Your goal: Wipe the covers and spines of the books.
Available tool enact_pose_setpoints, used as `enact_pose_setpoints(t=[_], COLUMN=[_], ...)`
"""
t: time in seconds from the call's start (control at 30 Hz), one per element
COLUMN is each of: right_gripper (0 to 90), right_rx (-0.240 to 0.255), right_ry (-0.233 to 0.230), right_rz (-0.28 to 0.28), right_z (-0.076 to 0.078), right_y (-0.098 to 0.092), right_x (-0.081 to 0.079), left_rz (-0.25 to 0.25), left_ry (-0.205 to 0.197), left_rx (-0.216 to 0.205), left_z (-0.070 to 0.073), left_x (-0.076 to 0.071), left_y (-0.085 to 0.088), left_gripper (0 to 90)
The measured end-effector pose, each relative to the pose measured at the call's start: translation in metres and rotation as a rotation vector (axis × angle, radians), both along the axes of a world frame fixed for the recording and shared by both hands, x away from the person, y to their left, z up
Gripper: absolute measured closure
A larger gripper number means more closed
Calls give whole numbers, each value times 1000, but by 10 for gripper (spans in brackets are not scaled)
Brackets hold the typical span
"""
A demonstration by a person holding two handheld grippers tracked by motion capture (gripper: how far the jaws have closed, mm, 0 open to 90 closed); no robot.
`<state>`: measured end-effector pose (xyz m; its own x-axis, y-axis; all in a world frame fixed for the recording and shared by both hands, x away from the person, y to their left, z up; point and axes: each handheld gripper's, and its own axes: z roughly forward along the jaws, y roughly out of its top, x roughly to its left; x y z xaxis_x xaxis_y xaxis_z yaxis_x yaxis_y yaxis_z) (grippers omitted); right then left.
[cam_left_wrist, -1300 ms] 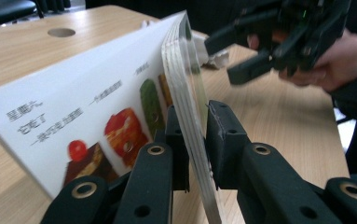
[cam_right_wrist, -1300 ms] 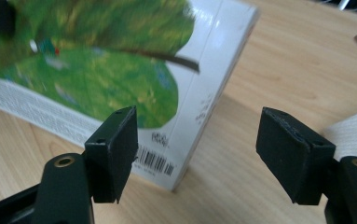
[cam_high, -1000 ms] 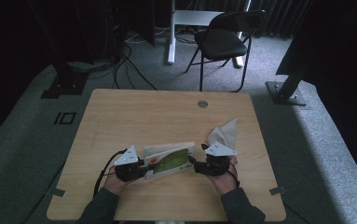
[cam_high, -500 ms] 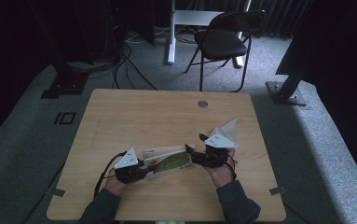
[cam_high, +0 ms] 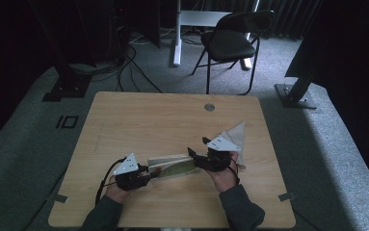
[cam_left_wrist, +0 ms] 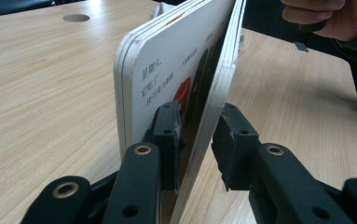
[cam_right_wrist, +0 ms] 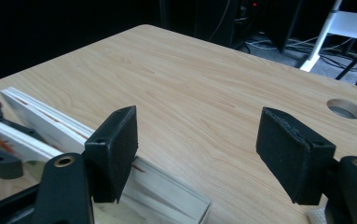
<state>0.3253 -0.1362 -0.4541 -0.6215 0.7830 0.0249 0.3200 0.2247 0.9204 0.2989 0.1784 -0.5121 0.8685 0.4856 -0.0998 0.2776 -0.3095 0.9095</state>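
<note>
A thick-paged board book [cam_high: 172,166] lies partly open on the wooden table [cam_high: 172,120], between my two grippers. In the left gripper view the book [cam_left_wrist: 167,60] stands on edge, showing a printed page with a red and green picture. My left gripper [cam_left_wrist: 197,112] straddles one stiff leaf; its jaws have just been opening, and the right pad [cam_left_wrist: 232,140] stands slightly off the leaf. My right gripper [cam_right_wrist: 197,126] is open wide over bare table, its left pad [cam_right_wrist: 115,144] just above the book's near end [cam_right_wrist: 50,123]. Nothing is between its pads.
A pale cloth [cam_high: 235,134] lies on the table beyond the right hand. A round cable hole [cam_high: 209,107] sits near the far edge. A black folding chair [cam_high: 230,43] and cables stand on the carpet behind the table.
The right hand has shifted a little away from me and up, off the book's end. The book's spread pages look narrower than a second ago. The left hand has stayed put.
</note>
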Motion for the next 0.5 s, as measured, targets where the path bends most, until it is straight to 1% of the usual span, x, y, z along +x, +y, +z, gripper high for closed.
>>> enact_pose_setpoints(t=[0.23,0.4,0.47,0.5], right_gripper=[290,295,295,295], right_rx=[-1,-15,-19,-18], right_ry=[3,13,14,13], right_rz=[-27,-19,-15,-15], right_z=[0,-3,-3,-4], right_y=[2,5,6,6], right_x=[6,7,7,7], left_rz=[3,27,33,49], left_ry=[5,16,13,14], left_rx=[-7,-38,-38,-47], left_z=[0,1,2,3], left_x=[-1,-4,-4,-5], left_y=[2,7,9,11], left_gripper=[685,626,609,609])
